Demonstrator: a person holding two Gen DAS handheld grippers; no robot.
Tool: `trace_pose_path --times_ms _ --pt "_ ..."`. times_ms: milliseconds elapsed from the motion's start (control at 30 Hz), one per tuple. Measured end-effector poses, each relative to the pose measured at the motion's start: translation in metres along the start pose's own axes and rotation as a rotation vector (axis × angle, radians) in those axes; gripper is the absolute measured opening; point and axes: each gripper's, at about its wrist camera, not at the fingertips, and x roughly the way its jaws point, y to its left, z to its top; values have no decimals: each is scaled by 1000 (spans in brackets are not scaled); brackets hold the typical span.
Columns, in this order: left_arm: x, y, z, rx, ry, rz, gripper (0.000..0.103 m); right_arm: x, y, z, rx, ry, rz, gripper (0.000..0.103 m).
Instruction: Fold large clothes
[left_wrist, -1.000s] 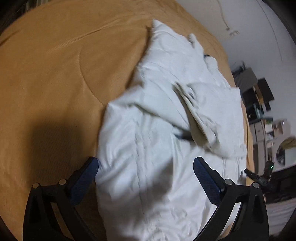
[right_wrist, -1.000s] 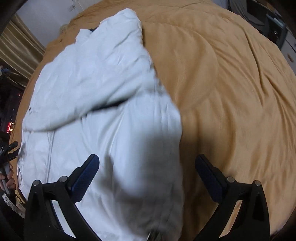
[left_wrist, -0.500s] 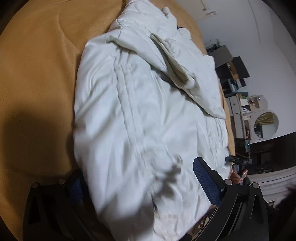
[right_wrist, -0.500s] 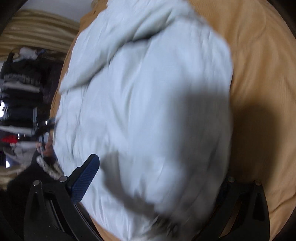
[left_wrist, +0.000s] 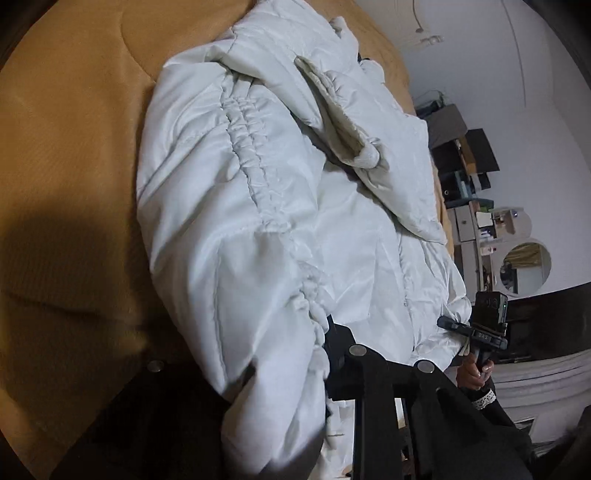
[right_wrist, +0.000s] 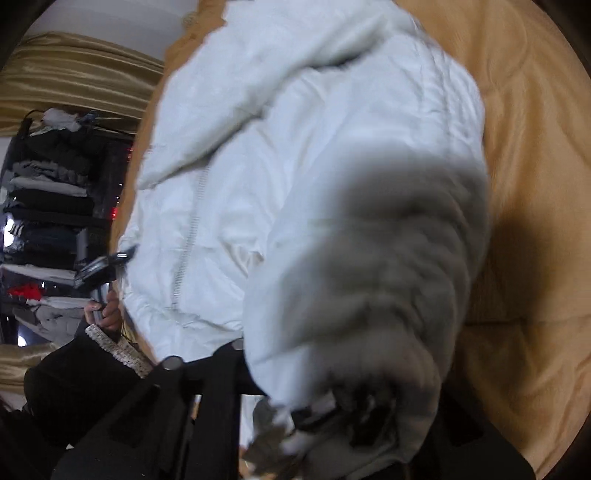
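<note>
A white padded jacket (left_wrist: 295, 184) lies spread on an orange bedspread (left_wrist: 74, 147), its hood folded over at the far end. My left gripper (left_wrist: 291, 373) is at the jacket's near left edge; its jaws are closing, with a thick bunch of fabric pinched between them. In the right wrist view the same jacket (right_wrist: 295, 147) fills the frame. My right gripper (right_wrist: 332, 398) is at the near right edge, its jaws also closing, with puffy fabric gathered between them and hiding the pads. Each view shows the other gripper held in a hand (left_wrist: 472, 373) (right_wrist: 107, 314).
The orange bedspread (right_wrist: 535, 184) extends on both sides of the jacket. Shelves with clutter and a round mirror (left_wrist: 524, 262) stand beyond the bed in the left wrist view. A rack of folded clothes (right_wrist: 48, 206) and a gold curtain (right_wrist: 74, 81) are behind it in the right wrist view.
Both grippers came down onto the jacket's near edge. Their jaws went from wide open to closed on the fabric, which now bunches up between them.
</note>
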Motion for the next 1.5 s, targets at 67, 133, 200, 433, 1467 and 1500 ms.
trace_pose_path --times_ms 67,133,200,433,1467,1500 --pt "-15 -8 -11 58 4 0 19 -17 13 -10 -40 -38 17 12" --pt "-32 -22 -26 147 19 -5 19 -33 26 -20 -86 -52 10 11" --pt "-53 -36 -47 246 44 -39 19 -49 39 -37 -153 -42 15 10" --pt "-75 -44 -75 332 107 -154 20 -84 36 -87 -243 -6 102 10" --pt "91 2 273 -311 -249 -59 24 -12 -107 254 563 -376 378 60" --pt "92 -1 273 -306 -246 -50 24 -27 -101 242 545 -412 362 83"
